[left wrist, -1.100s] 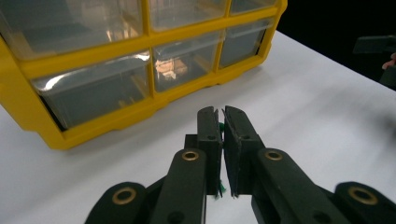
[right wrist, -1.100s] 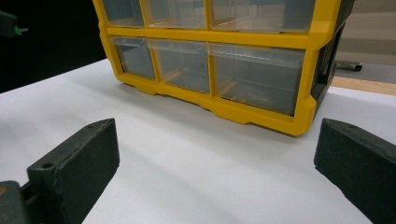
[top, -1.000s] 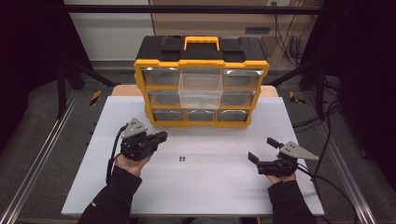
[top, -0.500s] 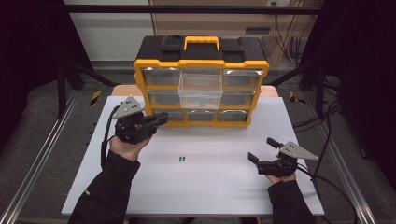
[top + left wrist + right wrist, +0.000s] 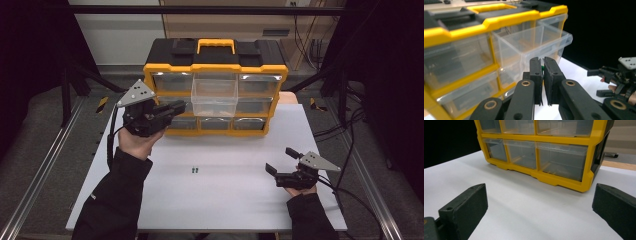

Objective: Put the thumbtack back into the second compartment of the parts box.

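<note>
The left gripper (image 5: 176,106) hangs raised before the yellow-and-black plastic drawer cabinet (image 5: 216,85), its jaws clenched on a small green piece (image 5: 542,68), just beside the pulled-out clear plastic drawer (image 5: 215,92) of the upper middle row. The right gripper (image 5: 281,161) rests low over the white table (image 5: 225,200) with its jaws released. Two small green parts (image 5: 194,170) lie mid-table. No readable writing shows on the cabinet.
</note>
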Motion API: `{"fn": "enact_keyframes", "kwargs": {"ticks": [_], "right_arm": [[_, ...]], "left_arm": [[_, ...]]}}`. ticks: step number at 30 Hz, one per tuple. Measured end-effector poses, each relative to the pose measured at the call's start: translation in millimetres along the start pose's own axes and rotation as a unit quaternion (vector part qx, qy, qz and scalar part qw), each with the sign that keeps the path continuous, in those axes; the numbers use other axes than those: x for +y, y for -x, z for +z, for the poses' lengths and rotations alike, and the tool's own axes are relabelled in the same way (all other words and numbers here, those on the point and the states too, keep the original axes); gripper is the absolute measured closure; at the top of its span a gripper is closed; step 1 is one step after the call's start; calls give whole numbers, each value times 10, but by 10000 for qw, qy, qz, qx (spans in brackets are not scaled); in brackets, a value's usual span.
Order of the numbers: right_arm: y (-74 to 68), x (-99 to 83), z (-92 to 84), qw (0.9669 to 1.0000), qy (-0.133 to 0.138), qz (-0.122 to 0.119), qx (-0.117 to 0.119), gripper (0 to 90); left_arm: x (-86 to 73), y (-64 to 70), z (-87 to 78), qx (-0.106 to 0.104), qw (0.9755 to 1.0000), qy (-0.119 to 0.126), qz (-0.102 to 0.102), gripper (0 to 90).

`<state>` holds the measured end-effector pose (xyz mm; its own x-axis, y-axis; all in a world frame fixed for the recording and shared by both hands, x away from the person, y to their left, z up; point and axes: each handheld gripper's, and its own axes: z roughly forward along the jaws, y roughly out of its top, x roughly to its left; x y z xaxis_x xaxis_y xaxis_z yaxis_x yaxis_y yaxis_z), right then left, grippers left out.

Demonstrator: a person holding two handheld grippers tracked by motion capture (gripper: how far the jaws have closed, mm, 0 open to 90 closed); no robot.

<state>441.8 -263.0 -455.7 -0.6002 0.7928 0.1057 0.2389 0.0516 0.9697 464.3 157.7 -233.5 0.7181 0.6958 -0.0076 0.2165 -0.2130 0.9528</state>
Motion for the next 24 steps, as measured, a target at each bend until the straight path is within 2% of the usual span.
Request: {"fn": "enact_keyframes", "kwargs": {"ticks": [3,9,14,21,24], "right_arm": [[-1,0,0,10000,-4,1,2,4],[1,-3,3,10000,-14,-22,5,4],[-1,-5,7,10000,-35,-22,16,4],[3,-3,6,10000,-31,-35,20,4],[0,-3,5,10000,-32,-19,17,4]], "left_arm": [[124,35,54,51,9999,7,106,848],[290,28,195,53,9998,1,186,848],[343,14,317,33,9997,-54,250,848],[371,-15,608,101,9984,-377,415,847],[364,-13,672,122,9977,-460,474,847]]}}
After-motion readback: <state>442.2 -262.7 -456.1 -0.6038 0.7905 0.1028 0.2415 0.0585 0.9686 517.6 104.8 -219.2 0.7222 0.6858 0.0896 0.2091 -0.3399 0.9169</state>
